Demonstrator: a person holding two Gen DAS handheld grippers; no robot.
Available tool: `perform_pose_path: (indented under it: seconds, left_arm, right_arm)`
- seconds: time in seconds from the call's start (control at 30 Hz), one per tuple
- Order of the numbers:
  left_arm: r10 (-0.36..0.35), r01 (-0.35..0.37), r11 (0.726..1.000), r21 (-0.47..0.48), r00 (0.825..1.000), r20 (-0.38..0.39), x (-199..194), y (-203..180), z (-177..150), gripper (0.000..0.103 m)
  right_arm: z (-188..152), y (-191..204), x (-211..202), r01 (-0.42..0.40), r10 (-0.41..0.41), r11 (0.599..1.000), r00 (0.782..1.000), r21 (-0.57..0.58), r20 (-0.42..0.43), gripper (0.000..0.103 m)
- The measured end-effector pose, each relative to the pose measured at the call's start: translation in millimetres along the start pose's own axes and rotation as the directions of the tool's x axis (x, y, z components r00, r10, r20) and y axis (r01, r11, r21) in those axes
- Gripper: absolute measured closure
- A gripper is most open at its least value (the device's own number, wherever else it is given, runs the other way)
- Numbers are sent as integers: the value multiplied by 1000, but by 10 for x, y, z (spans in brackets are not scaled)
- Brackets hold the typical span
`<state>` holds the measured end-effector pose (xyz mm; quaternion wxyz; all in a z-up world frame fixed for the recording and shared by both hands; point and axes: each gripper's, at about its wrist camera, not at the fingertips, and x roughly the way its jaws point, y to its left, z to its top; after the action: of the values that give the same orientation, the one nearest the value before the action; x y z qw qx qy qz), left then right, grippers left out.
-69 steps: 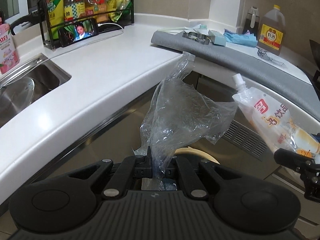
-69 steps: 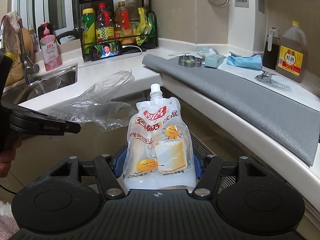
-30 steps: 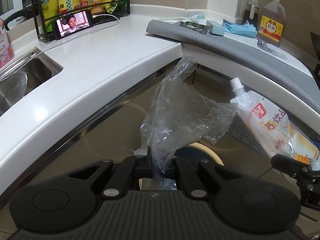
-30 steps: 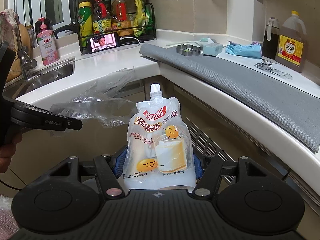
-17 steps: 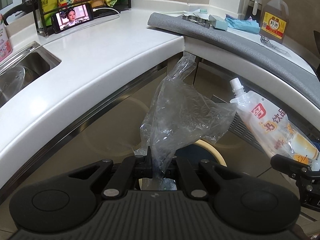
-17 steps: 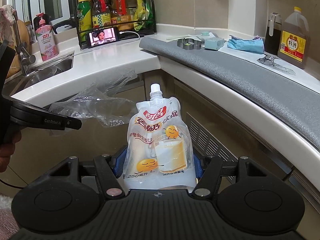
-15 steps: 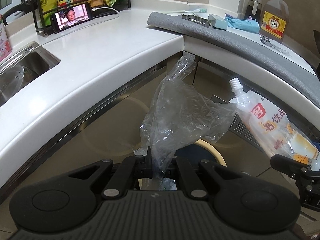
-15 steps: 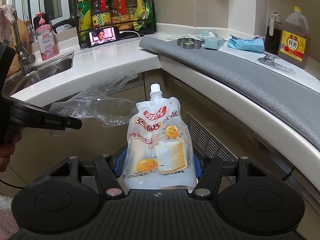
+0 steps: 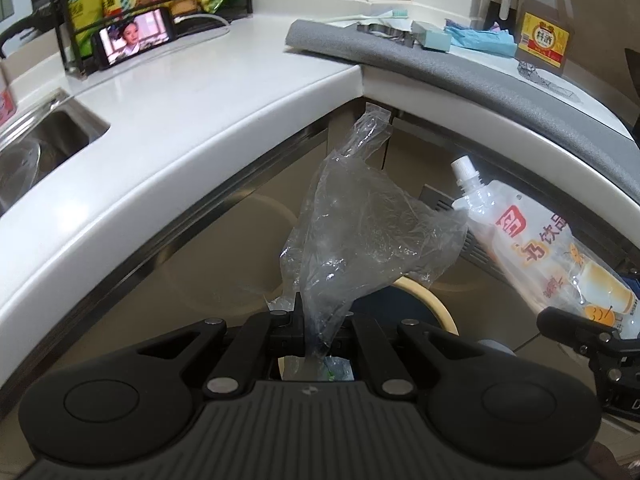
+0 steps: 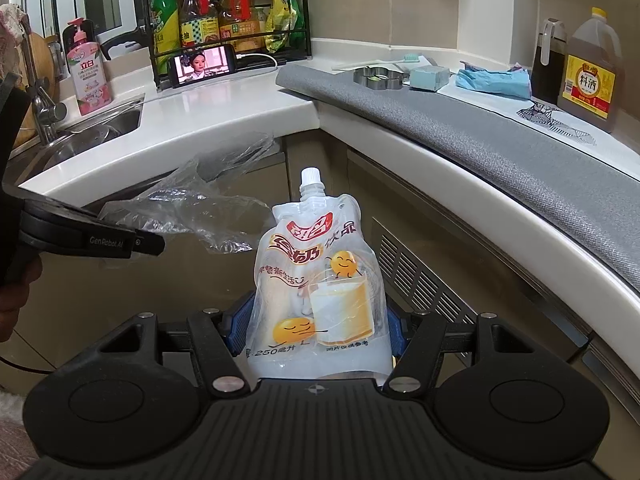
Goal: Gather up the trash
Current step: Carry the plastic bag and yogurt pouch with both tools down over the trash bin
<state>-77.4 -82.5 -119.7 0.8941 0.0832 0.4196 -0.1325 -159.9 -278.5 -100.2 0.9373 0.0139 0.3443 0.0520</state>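
Two tools clamped: left tool (image 9: pixel 316 334) on plastic bag (image 9: pixel 360 232), right tool (image 10: pixel 318 328) on drink pouch (image 10: pixel 320 280).

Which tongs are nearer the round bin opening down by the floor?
Left. The left tongs, shut on the clear plastic bag, hang directly over the bin rim; the right tongs, holding the drink pouch, sit off to its right.
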Motion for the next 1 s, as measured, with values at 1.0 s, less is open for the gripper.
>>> perform_pose_path:
  seconds: [1.0]
  left_arm:
    - [-24, 25, 1000, 6, 995, -97, 495, -122, 66, 101]
  right_arm:
    - [31, -30, 359, 16, -14, 1000, 995, 20, -101, 37]
